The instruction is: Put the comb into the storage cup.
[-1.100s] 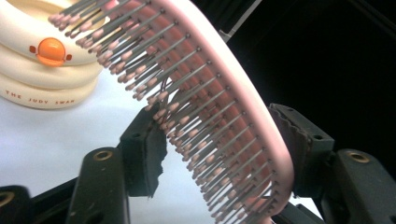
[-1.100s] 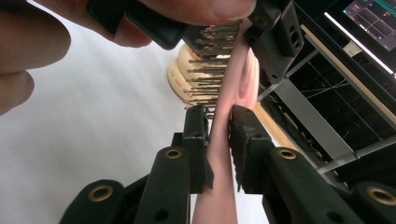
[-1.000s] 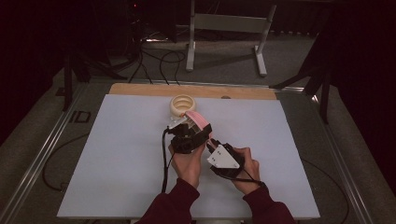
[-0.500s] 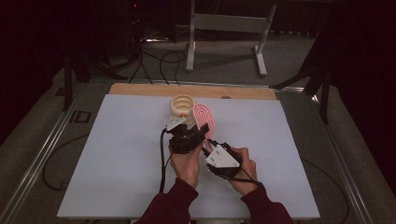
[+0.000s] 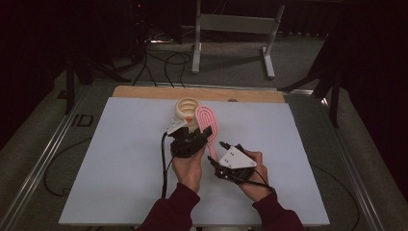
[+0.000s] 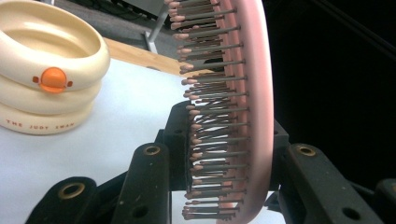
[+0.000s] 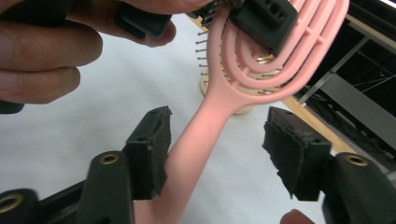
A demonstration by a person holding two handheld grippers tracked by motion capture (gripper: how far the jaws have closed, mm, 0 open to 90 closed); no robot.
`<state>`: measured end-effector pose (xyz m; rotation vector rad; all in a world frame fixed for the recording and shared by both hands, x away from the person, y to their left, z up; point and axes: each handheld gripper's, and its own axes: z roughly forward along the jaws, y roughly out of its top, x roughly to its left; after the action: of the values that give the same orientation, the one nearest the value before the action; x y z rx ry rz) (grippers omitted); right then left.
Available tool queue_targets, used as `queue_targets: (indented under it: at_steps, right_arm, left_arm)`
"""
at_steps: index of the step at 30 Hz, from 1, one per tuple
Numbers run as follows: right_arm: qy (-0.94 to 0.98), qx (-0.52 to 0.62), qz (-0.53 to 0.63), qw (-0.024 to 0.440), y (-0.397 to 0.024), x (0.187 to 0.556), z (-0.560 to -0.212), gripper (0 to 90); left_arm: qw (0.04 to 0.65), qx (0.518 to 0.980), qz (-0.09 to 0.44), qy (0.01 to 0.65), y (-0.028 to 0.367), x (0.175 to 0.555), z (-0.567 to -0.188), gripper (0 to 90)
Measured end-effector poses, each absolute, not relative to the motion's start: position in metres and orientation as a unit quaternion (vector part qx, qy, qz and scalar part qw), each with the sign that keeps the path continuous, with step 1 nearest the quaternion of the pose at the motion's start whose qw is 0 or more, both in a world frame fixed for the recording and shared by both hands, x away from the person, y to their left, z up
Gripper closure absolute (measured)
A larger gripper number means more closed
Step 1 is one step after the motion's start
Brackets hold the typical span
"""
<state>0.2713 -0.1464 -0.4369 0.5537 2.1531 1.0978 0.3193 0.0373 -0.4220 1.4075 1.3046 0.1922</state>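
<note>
I am holding the pink hairbrush (image 5: 207,121) by its head in my left tool (image 5: 195,139), handle running toward five o'clock between my right tool's (image 7: 215,154) jaws, which have just been opening off it.

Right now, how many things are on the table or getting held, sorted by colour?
Pink: 1, the hairbrush
Cream: 1, the ring-shaped pot
Black: 2, the left gripper shut on the hairbrush's head, and the right gripper, whose jaws have just been opening around the handle
Total: 4
</note>
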Motion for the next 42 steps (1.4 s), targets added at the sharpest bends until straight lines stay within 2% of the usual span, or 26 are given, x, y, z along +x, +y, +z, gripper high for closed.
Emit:
queue_targets:
  at_steps: [14,40,42]
  right_arm:
    - [0.828,0.246,0.417,0.282,-0.155,0.275,-0.443,19.0]
    - [0.819,0.305,0.443,0.201,-0.18,0.282,-0.454,8.1]
    - [0.817,0.308,0.442,0.206,-0.182,0.282,-0.455,7.6]
  left_arm:
    - [0.569,0.609,0.084,0.547,0.042,0.32,-0.423,66.1]
    - [0.581,0.632,0.113,0.5,0.055,0.322,-0.421,66.1]
    - [0.58,0.634,0.116,0.497,0.057,0.322,-0.42,66.1]
